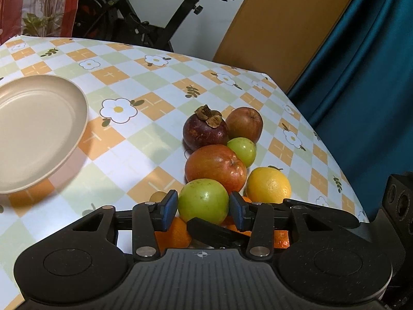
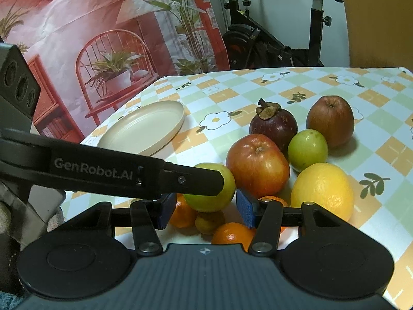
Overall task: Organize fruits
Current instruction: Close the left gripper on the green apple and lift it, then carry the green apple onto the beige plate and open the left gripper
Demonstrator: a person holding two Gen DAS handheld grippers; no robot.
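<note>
Both devices are built in matte black plastic. On the left gripper (image 1: 203,208), a ribbed grey central plate with a small crosshair mark is flanked by two round discs. Silver pivot pins are set in the linkage arms, and blue pads (image 1: 169,206) are fitted to the fingers. The right gripper (image 2: 206,210) is built alike; white "GenRobot.AI" lettering and a small screw are seen on a finger of the left gripper crossing its view.

Tangerines (image 1: 173,233) (partly hidden) lie behind the left tongs (image 1: 203,209).
</note>
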